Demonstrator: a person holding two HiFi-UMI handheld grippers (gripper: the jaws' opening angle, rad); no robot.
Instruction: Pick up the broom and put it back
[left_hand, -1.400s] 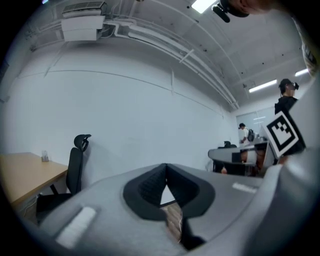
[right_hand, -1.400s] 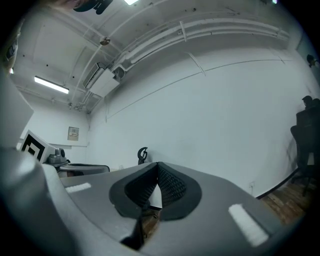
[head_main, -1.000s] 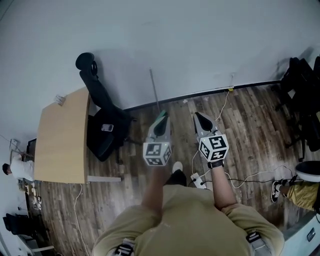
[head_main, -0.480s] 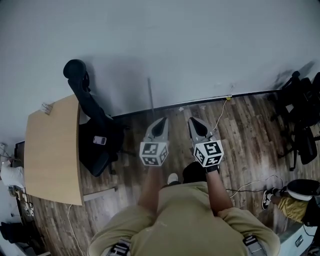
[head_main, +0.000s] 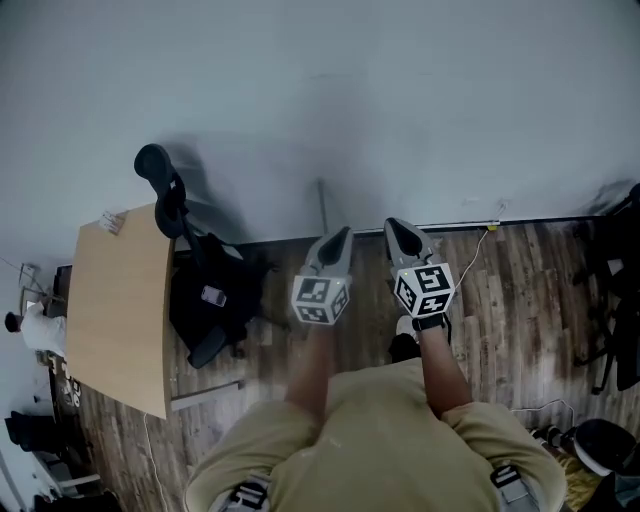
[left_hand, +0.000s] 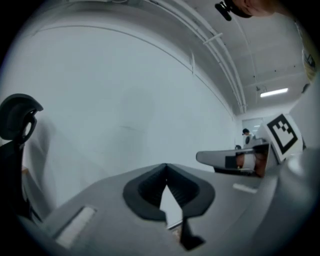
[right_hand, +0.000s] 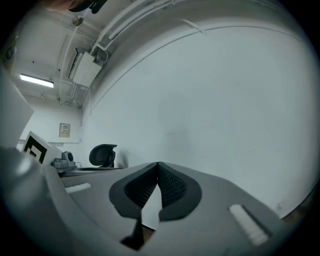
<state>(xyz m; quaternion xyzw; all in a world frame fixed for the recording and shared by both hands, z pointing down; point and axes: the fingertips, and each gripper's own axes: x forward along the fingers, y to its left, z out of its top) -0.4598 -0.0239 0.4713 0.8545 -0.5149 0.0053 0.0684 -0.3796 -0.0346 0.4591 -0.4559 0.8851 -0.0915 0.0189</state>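
A thin grey broom pole leans upright against the pale wall, its lower end hidden behind my left gripper. In the head view my left gripper is held level and points at the wall, its tip just right of the pole's foot and not touching it. My right gripper is level beside it, a little further right. The left gripper view shows the left gripper shut with nothing between the pads. In the right gripper view the right gripper is also shut and empty. The broom shows in neither gripper view.
A wooden desk stands at the left. A black office chair with a phone on its seat is beside it. Its headrest shows in the left gripper view. A cable runs along the floor by the wall, and dark chairs stand at the right edge.
Both grippers have travelled with the person across the floor, closer to the wall and the pole. The power strip and looped cable have left the view. Both jaws have stayed shut.
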